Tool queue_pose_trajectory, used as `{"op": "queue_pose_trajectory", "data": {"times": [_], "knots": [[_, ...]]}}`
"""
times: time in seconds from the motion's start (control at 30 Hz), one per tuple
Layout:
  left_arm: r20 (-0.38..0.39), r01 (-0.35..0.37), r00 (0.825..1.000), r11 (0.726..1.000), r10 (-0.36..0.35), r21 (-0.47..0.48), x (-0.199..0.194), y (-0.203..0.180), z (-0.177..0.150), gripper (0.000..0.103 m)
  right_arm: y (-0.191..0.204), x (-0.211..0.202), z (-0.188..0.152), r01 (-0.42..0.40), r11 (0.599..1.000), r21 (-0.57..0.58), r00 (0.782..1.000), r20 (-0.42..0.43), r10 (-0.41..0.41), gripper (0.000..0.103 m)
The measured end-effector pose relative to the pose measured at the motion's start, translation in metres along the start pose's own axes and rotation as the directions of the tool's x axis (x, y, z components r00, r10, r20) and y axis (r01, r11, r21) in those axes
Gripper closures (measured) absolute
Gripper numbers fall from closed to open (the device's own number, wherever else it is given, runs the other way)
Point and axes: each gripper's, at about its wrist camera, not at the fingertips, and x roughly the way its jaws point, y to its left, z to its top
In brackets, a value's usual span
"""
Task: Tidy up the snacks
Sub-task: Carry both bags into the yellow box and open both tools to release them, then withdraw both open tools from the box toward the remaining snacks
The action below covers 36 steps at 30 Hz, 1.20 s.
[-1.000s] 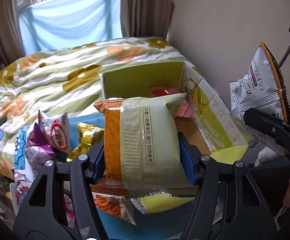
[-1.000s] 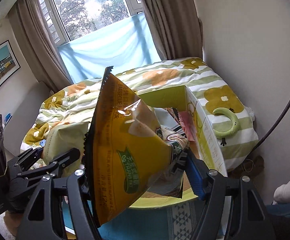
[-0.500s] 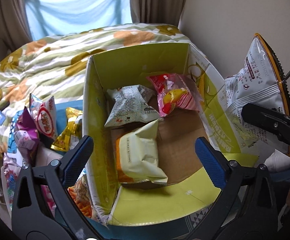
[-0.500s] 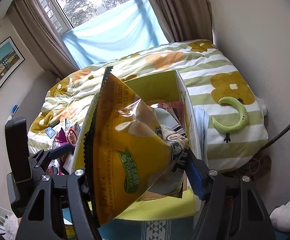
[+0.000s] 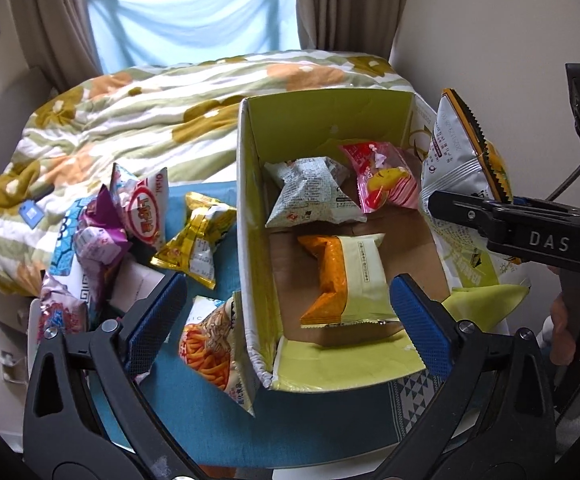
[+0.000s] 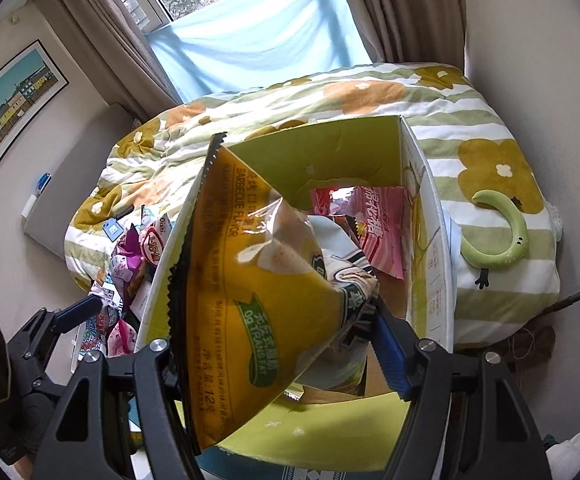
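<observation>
L gripper (image 5: 286, 312) over box (image 5: 250, 216), jaws wide, just been opening, nothing between pads; orange-cream pack (image 5: 343, 278) lying flat on box floor below, near grey pack (image 5: 309, 194) and pink pack (image 5: 385, 178). R gripper (image 6: 274, 344) pinching yellow BBQ bag (image 6: 258, 280) low at one corner, rest of bag standing tall, puffy and tilted over box's right side. Risks: bag too tall/slanted for a clean drop, likely to catch on right wall (image 6: 421, 240) or land across other packs and stand proud of rim. Corner pinch weak, so possible slip or swing if moved fast. L gripper low over box, close to R's path: possible clash. Loose packs (image 5: 142, 216) left of box not yet sorted; sweep to them could knock noodle pack (image 5: 214, 344) leaning on box wall.
</observation>
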Motion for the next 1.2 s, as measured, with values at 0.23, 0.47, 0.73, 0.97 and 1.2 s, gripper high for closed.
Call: {"op": "queue_pose_trajectory", "data": {"times": [0.23, 0.47, 0.73, 0.97, 1.2], "knots": [[-0.012, -0.015, 1.0, 1.0, 0.015, -0.002, -0.004, 0.007, -0.012, 0.002, -0.008, 0.02, -0.002, 0.041, 0.999, 0.024, 0.999, 0.002, -0.041, 0.017], [-0.018, 0.014, 1.0, 0.999, -0.014, -0.031, -0.007, 0.011, -0.02, 0.002, -0.007, 0.001, -0.018, 0.045, 0.999, 0.018, 0.995, 0.091, -0.046, 0.005], [0.054, 0.026, 0.998, 1.0, -0.026, 0.004, -0.038, 0.005, -0.018, 0.002, 0.0, -0.022, -0.028, 0.038, 0.999, 0.014, 0.996, 0.082, -0.039, 0.005], [0.093, -0.014, 0.996, 1.0, 0.016, -0.016, -0.075, 0.023, -0.027, 0.002, 0.016, -0.049, -0.027, 0.086, 0.996, -0.024, 0.991, 0.103, -0.083, 0.005], [0.124, -0.082, 0.988, 0.995, 0.089, -0.062, -0.112, 0.068, -0.047, 0.002, 0.049, -0.063, -0.029, 0.035, 0.997, -0.064, 0.991, 0.135, -0.026, 0.004]]}}
